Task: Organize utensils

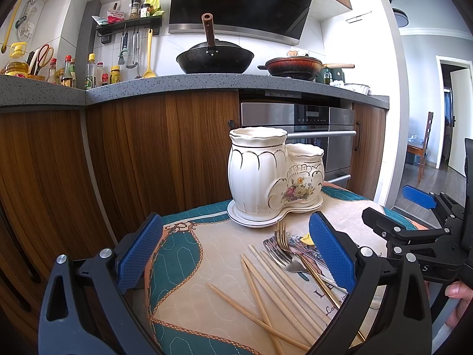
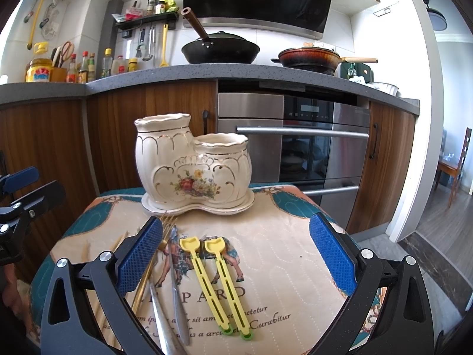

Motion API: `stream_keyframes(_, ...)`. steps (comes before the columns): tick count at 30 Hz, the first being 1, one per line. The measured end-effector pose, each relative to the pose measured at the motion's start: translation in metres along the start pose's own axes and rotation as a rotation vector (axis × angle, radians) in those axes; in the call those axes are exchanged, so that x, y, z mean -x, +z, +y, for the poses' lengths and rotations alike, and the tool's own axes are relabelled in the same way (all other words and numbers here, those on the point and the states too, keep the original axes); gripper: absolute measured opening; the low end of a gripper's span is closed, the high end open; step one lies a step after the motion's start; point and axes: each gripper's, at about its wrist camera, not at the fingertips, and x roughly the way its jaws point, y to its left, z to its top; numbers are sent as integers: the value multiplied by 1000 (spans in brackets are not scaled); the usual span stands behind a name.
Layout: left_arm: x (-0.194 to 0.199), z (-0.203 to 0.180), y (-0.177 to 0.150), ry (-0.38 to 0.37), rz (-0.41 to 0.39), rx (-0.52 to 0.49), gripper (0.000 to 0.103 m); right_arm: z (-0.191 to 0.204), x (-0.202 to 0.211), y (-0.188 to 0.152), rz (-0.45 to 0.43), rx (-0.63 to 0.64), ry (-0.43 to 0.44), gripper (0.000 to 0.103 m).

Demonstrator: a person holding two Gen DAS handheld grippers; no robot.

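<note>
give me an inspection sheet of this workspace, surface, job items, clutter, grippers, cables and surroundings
Surface: quilted printed mat covering a small table.
Job's things: empty two-compartment ceramic utensil holder on its saucer; bamboo chopsticks scattered loose; gold fork lying over a silver fork; two silver-handled utensils; pair of yellow plastic chopsticks side by side.
Clutter: nothing seen.
Grippers: left gripper open, empty, above the chopsticks; right gripper open, empty, above the yellow pair.
Cables: nothing seen on the mat.
Surroundings: kitchen counter with black wok, red pan, oven below.
</note>
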Motion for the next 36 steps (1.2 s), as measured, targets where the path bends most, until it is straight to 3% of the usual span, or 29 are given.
stream_keyframes(36, -2, 1, -1, 20, 1, 7, 98, -7, -5, 1, 30, -34, 6, 99)
